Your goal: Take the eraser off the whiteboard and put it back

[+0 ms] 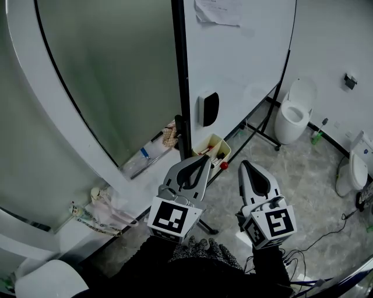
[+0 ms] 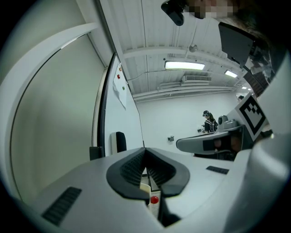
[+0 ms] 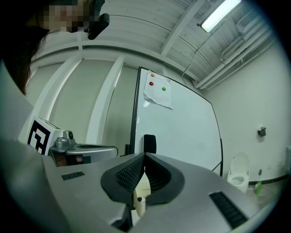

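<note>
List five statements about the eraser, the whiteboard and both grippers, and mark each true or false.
1. The eraser sits on the whiteboard. True.
2. The left gripper holds the eraser. False: its jaws are shut on nothing.
3. The right gripper is shut. True.
4. A paper hangs on the whiteboard. True.
5. The yellow box is at the board's top. False: it is at its foot.

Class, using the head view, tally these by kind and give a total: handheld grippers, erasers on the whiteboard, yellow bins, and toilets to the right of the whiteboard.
grippers: 2, the left gripper and the right gripper
eraser: 1
yellow bin: 1
toilets: 2, one toilet higher up, one toilet at the right edge
total: 6
</note>
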The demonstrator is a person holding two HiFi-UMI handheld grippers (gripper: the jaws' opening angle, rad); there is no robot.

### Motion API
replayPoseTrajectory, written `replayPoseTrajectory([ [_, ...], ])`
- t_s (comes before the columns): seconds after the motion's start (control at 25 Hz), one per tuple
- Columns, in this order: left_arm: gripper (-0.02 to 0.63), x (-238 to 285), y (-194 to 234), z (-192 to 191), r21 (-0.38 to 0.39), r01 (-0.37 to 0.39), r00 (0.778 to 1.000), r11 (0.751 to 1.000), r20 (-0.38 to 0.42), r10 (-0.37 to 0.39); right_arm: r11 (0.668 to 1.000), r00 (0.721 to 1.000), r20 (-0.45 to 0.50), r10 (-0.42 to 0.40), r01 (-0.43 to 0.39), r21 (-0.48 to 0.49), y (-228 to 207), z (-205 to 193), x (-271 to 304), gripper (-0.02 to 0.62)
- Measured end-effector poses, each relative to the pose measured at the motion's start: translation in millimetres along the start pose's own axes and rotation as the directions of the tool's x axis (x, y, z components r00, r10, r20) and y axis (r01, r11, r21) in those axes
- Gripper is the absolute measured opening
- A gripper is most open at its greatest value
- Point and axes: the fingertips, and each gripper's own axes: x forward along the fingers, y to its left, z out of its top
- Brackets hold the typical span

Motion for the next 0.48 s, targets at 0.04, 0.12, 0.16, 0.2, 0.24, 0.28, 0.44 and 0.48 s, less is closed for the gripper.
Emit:
replayPoseTrajectory([
  [0.04, 0.005, 1, 2, -1, -0.002, -0.003, 1.000, 1.000, -0.004, 0.003, 1.000, 1.000, 0.000, -0.001, 0.001, 0.005, -1, -1, 2, 0.009],
  [0.12, 0.005, 3, 6, -5, -0.005, -0.011, 1.000, 1.000, -0.011, 0.011, 1.000, 1.000, 0.002, 0.002, -0.002, 0.010, -2, -2, 7, 0.009],
  [0.16, 0.005, 4, 8, -6, -0.006, -0.016, 1.000, 1.000, -0.014, 0.016, 1.000, 1.000, 0.004, 0.007, -0.007, 0.010, -2, -2, 9, 0.009],
  [0.2, 0.005, 4, 10, -7, -0.005, -0.022, 1.000, 1.000, -0.017, 0.022, 1.000, 1.000, 0.005, 0.013, -0.013, 0.012, -3, -2, 12, 0.009],
  [0.24, 0.005, 5, 11, -7, -0.003, -0.027, 0.999, 1.000, -0.019, 0.027, 1.000, 1.000, 0.007, 0.019, -0.019, 0.015, -3, -2, 15, 0.009],
  [0.28, 0.005, 6, 12, -7, -0.002, -0.033, 0.999, 0.999, -0.021, 0.032, 1.000, 1.000, 0.010, 0.025, -0.025, 0.018, -3, -2, 18, 0.009],
  [0.44, 0.005, 11, 21, -3, 0.003, -0.068, 0.998, 0.998, -0.007, 0.068, 0.997, 0.997, 0.016, 0.071, -0.071, 0.015, -3, 0, 37, 0.009],
  [0.48, 0.005, 13, 23, -2, 0.004, -0.079, 0.997, 0.997, -0.004, 0.079, 0.996, 0.996, 0.016, 0.086, -0.086, 0.011, -2, 1, 41, 0.009],
])
